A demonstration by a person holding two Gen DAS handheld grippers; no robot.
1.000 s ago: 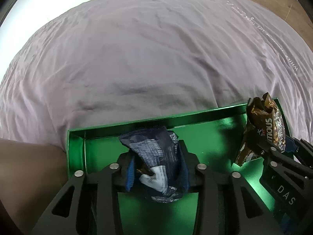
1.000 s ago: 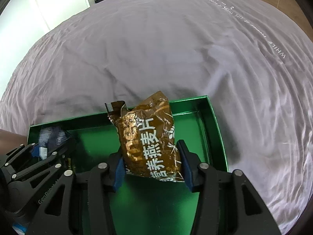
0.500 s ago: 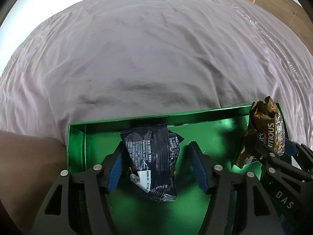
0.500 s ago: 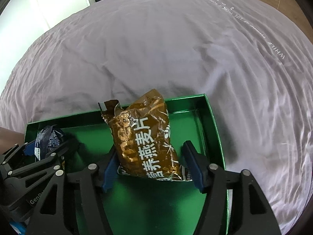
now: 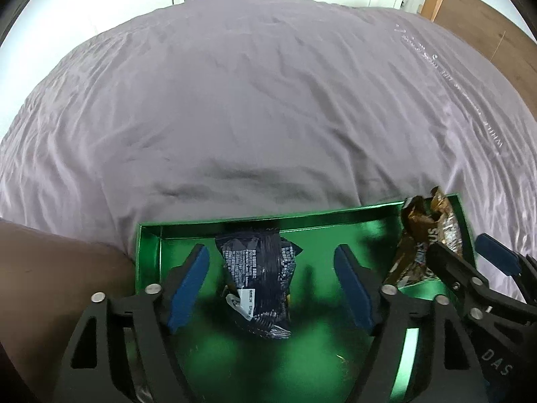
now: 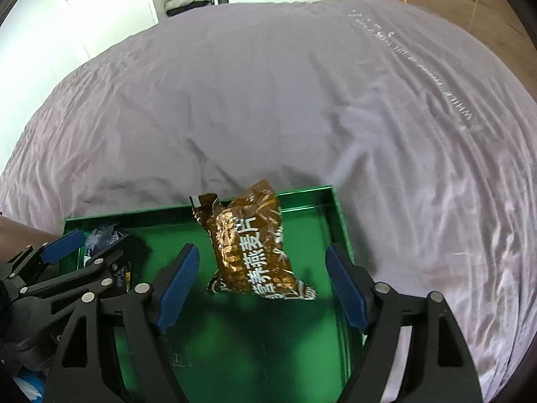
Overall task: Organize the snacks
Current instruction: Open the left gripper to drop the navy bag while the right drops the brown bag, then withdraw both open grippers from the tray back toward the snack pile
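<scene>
A shiny green tray (image 5: pixel 147 255) sits on a bed covered with a rumpled lilac sheet (image 5: pixel 268 107), and both grippers hang over it, pointing steeply down.

The left gripper (image 5: pixel 270 282) has its jaws opening. Between them, clear of both blue pads (image 5: pixel 188 282), lies a dark navy snack packet (image 5: pixel 258 275) with small white print. It rests on the tray floor, its top edge close to the far wall, nearer the left-hand jaw than the right-hand one. A gap shows on each side of it, so nothing presses on it.

The right gripper (image 6: pixel 261 285) is spreading its jaws too, and they stand very wide. A crinkled brown-gold snack bag (image 6: pixel 250 252) with large white Chinese characters lies between them in the tray, its torn top leaning on the far wall. Neither pad touches it; the right-hand jaw stands over the tray's side wall (image 6: pixel 339 215).

From the left camera the same brown bag (image 5: pixel 426 238) shows beyond the right-hand jaw, at the tray's far right corner, with the right gripper's black fingers (image 5: pixel 449 265) in front of it. From the right camera the navy packet (image 6: pixel 104 238) peeks out at the tray's far left corner, partly behind the left gripper's fingers (image 6: pixel 63 247).

A bare forearm (image 5: pixel 50 268) lies beside the tray's left wall.
</scene>
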